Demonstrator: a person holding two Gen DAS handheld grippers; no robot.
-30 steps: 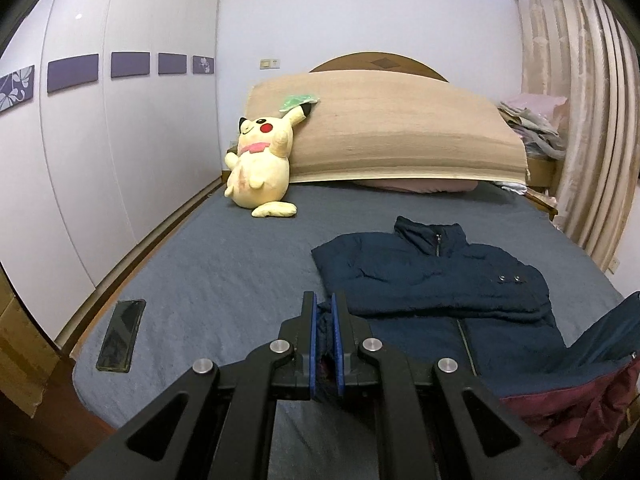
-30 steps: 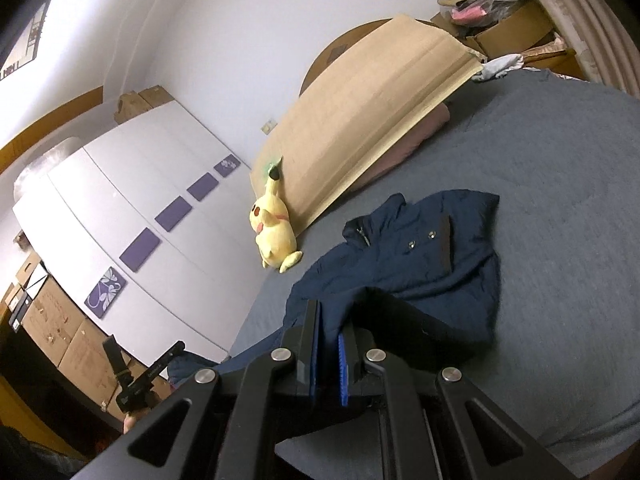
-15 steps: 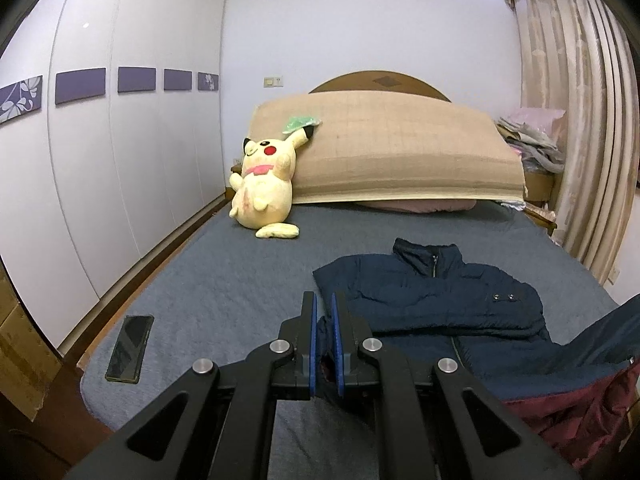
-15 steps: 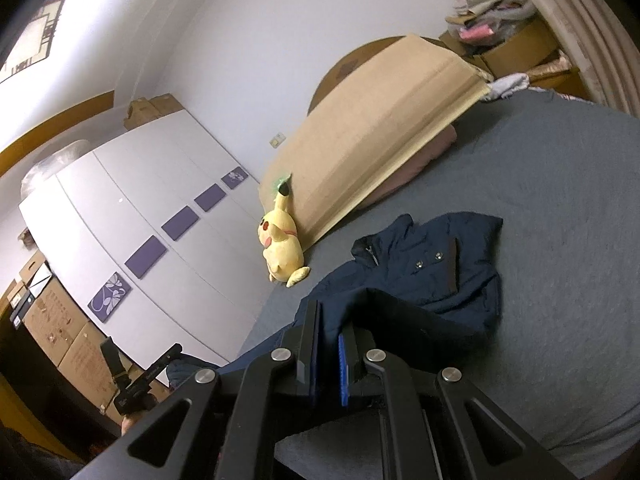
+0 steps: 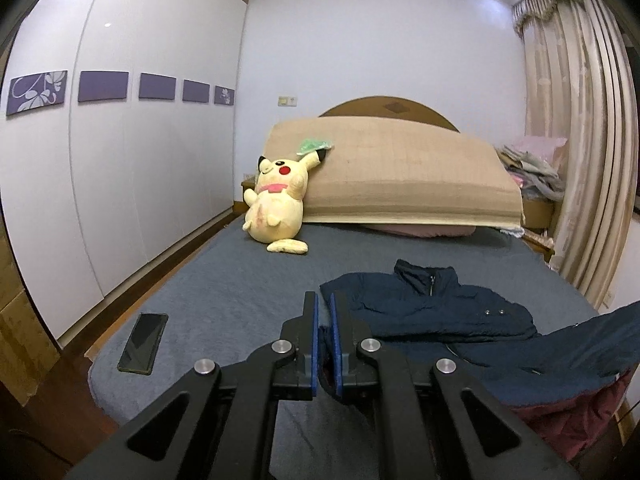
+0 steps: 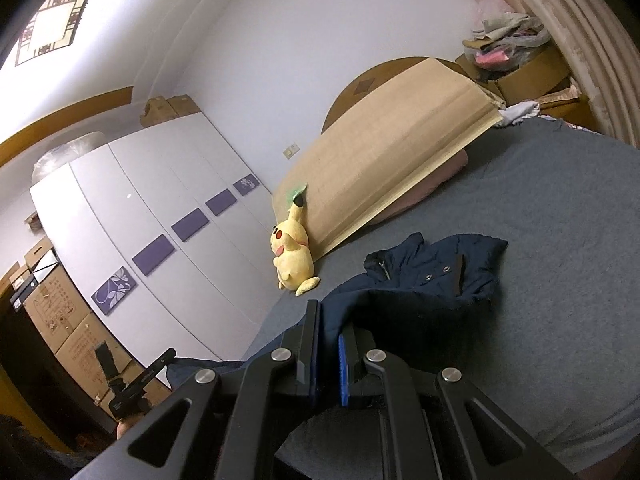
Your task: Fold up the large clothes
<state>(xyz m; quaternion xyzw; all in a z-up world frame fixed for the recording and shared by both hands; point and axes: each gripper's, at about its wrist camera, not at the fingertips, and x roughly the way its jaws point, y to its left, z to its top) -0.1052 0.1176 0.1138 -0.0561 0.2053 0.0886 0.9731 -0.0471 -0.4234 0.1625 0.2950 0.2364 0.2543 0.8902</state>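
While both tongs are clenched on dark blue cloth, the navy jacket point(image 5: 436, 312) lies spread on the grey bed point(image 5: 240, 292), its collar turned toward the headboard and the yellow plush toy point(image 5: 278, 208). The left tongs point(image 5: 325, 312) pinch a fold of the jacket's near edge between their blue pads, with the cloth bunched low in the gap. The right tongs point(image 6: 329, 328) grip another part of the same jacket point(image 6: 432, 276), the fabric rising in a ridge from the bed up into their narrow gap. In the left wrist view, one flap of the jacket stands lifted on the side away from the plush toy, showing a dark red lining point(image 5: 568, 412) beneath it. Two snap buttons sit on the jacket's chest, on the side away from the toy.

The plush toy leans against a large tan board point(image 5: 404, 176) propped at the head of the bed, with a pink pillow point(image 5: 424, 230) peeping out under the board. A black phone point(image 5: 143, 342) lies flat on the bed near its foot, on the plush toy's side and well apart from the jacket. Beyond the toy's side of the bed stands a white wardrobe point(image 5: 120, 168) with purple panels. On the far side from the toy hang beige curtains point(image 5: 580, 152), with a heap of clothes point(image 5: 532, 176) beside the board.
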